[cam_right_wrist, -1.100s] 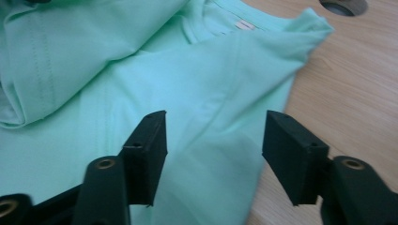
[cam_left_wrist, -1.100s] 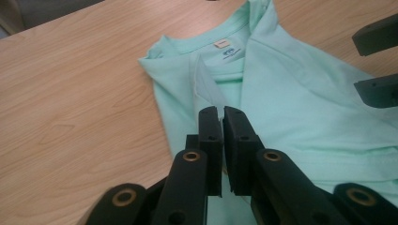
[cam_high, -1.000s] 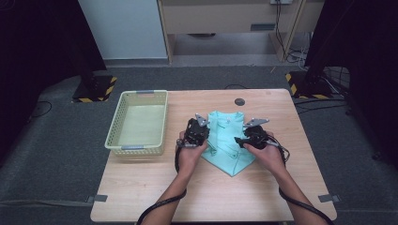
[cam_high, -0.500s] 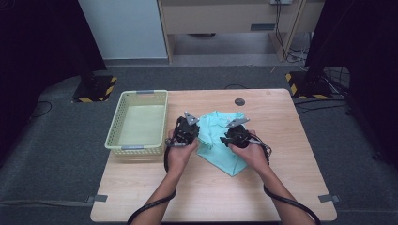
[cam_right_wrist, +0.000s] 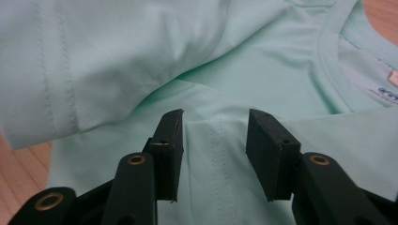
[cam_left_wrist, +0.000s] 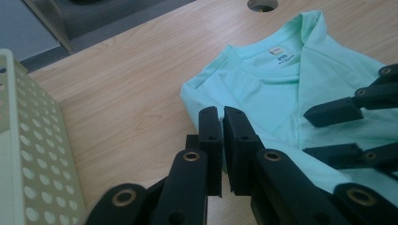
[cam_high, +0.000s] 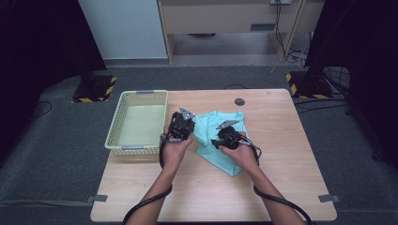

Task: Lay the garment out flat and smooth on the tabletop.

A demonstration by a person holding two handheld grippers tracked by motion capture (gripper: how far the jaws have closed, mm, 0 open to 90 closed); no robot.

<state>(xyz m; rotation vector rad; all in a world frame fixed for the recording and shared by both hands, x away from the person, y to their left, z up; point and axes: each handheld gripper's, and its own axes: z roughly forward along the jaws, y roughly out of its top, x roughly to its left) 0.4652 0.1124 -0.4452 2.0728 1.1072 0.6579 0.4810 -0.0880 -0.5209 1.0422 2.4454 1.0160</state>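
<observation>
Cloth first: a mint-green cotton T-shirt [cam_high: 220,140], partly folded, lies mid-counter on the pale wooden counter [cam_high: 291,154], just right of a pale-green perforated plastic basket [cam_high: 136,124]. The left claw [cam_high: 184,123] sits at the shirt's left edge, jaws pressed together with nothing between them. The right claw [cam_right_wrist: 213,150] hovers over the fabric; its jaws stand apart, have just been opening, and pinch no cloth.
</observation>
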